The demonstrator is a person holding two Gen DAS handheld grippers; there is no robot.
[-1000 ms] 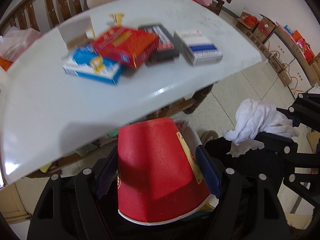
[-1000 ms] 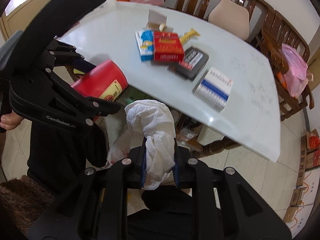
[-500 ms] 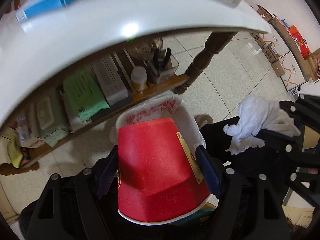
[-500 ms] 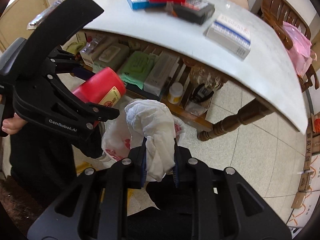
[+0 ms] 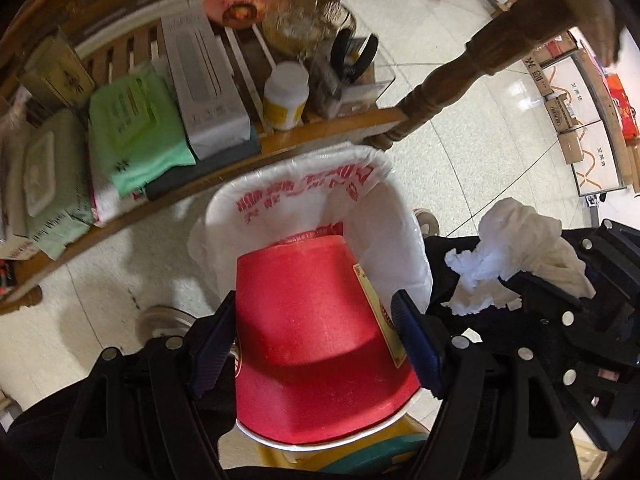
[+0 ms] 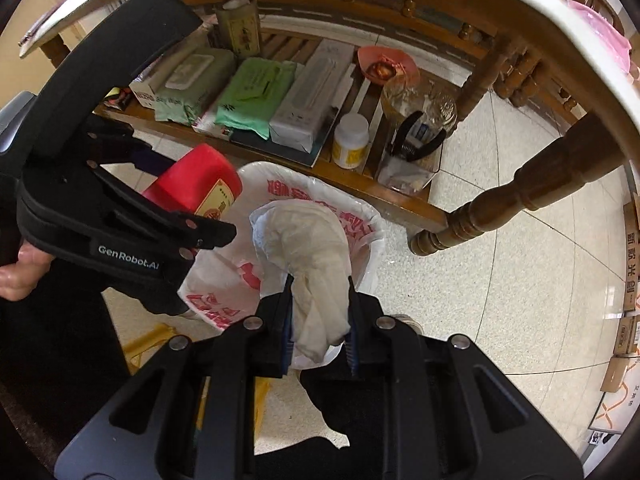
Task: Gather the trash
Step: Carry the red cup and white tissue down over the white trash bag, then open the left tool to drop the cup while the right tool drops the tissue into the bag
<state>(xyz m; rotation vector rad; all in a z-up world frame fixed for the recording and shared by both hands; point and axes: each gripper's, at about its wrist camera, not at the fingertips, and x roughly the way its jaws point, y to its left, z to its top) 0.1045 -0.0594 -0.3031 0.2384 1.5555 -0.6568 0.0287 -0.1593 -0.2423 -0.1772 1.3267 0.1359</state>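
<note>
My left gripper point(image 5: 316, 320) is shut on a red paper cup point(image 5: 312, 340), bottom end forward, held just above a trash bin lined with a white bag with red print point(image 5: 304, 192). The cup also shows in the right wrist view point(image 6: 196, 188), over the bin's point(image 6: 360, 220) left rim. My right gripper point(image 6: 320, 292) is shut on a crumpled white tissue point(image 6: 312, 256), held over the bin's near side. The tissue also shows in the left wrist view point(image 5: 516, 256), to the right of the bin.
The bin stands on a tiled floor in front of a low wooden shelf point(image 5: 280, 144) under the table. On it lie green wipe packs point(image 6: 252, 96), a white box point(image 6: 308, 104), a white pill bottle point(image 5: 286, 96) and a clear container with pliers point(image 6: 416, 140). A table leg point(image 6: 520, 196) stands at right.
Both grippers have dropped from above the tabletop to below it, down toward the bin. The cup and the tissue stay gripped.
</note>
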